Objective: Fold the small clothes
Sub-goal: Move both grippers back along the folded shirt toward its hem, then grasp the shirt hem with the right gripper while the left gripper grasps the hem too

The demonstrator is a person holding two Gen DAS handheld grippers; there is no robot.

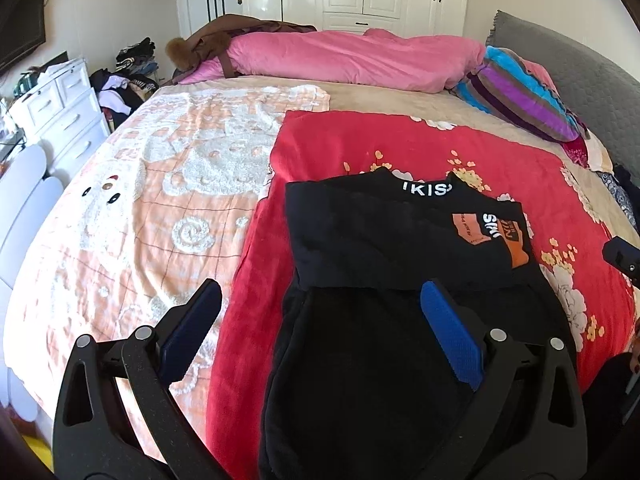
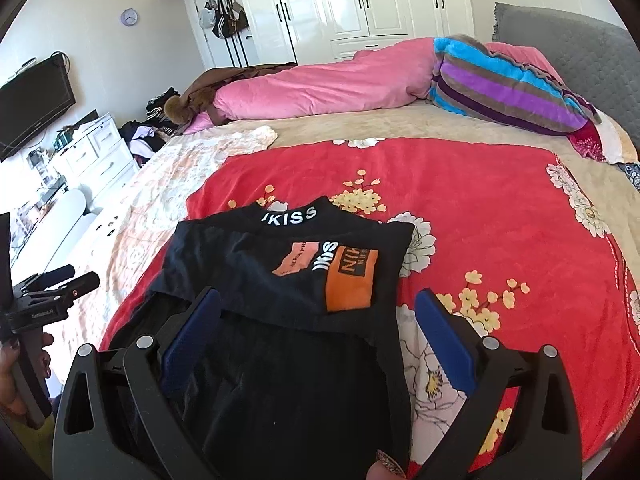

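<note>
The garment (image 1: 384, 248) lies on the blanket (image 1: 400, 148), pillows (image 1: 520, 96) behind.

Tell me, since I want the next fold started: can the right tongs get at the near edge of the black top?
Probably yes. The right tongs are open and empty, right over the black top on the red blanket, with nothing lying between them.

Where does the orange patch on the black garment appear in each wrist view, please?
Left wrist: the orange patch sits right of centre, at the black garment's right edge, above the right finger.
Right wrist: the orange patch sits near the centre, between and above the fingers.
Shared landmark: the white KISS lettering on the collar.
</note>
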